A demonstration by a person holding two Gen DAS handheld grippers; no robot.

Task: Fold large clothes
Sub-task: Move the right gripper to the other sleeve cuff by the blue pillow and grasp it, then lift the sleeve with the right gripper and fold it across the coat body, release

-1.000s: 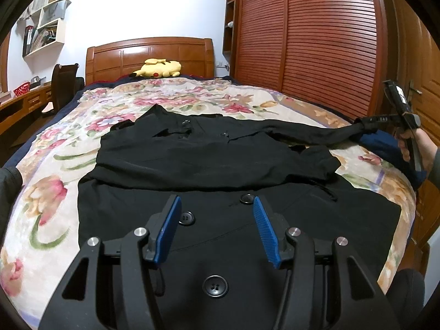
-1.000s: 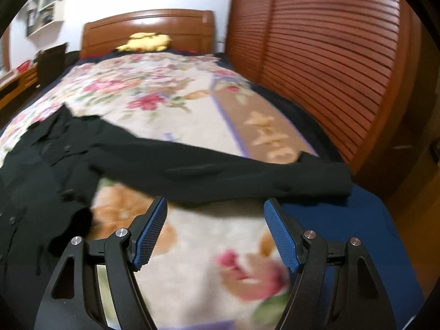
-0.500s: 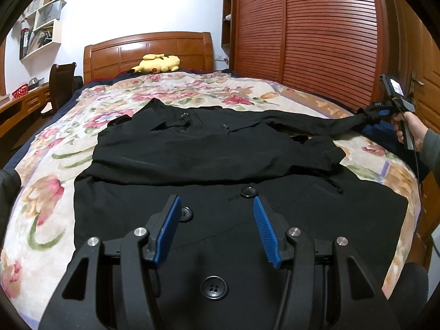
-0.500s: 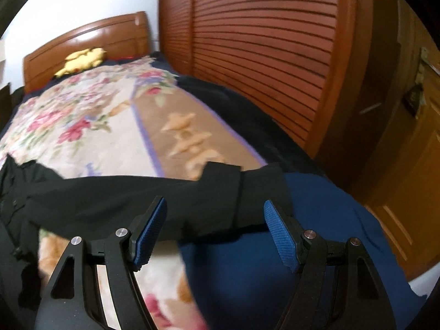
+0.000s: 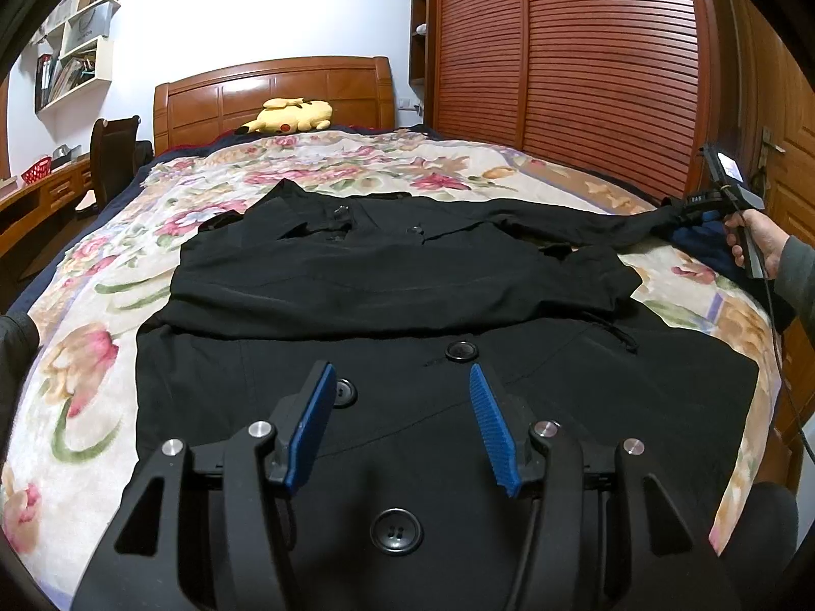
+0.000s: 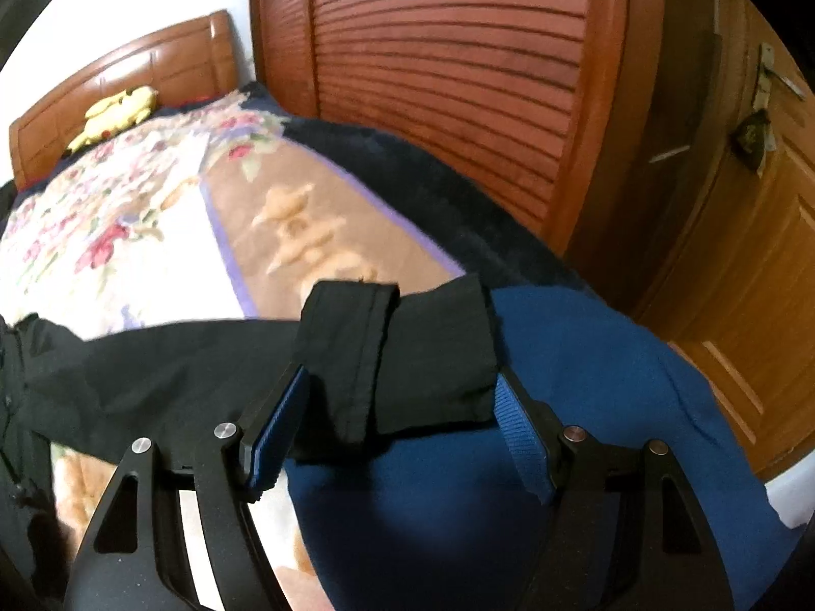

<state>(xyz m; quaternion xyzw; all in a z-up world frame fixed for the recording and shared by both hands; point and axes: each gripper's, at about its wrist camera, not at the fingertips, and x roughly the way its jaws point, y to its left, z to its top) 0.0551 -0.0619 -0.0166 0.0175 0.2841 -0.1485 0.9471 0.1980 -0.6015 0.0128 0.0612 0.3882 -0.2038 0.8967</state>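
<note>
A black buttoned coat [image 5: 407, 295] lies spread on the floral bedspread, its left sleeve folded across the chest. Its right sleeve [image 5: 575, 219] stretches out to the right bed edge. My left gripper [image 5: 402, 407] is open and empty, hovering over the coat's lower front near the buttons. My right gripper [image 6: 397, 417] is open, its blue pads on either side of the sleeve's cuff [image 6: 402, 356], which lies between the jaws. The right gripper also shows in the left wrist view [image 5: 713, 203], held by a hand.
The bed has a floral spread [image 5: 91, 356] and a dark blue blanket [image 6: 560, 407] at the right edge. A yellow plush toy [image 5: 290, 114] lies by the wooden headboard. A slatted wooden wardrobe [image 5: 586, 51] and a door [image 6: 738, 203] stand close on the right.
My right gripper has swung right along the outstretched sleeve and closed in on its cuff, which now sits between the open jaws. My left gripper has barely moved.
</note>
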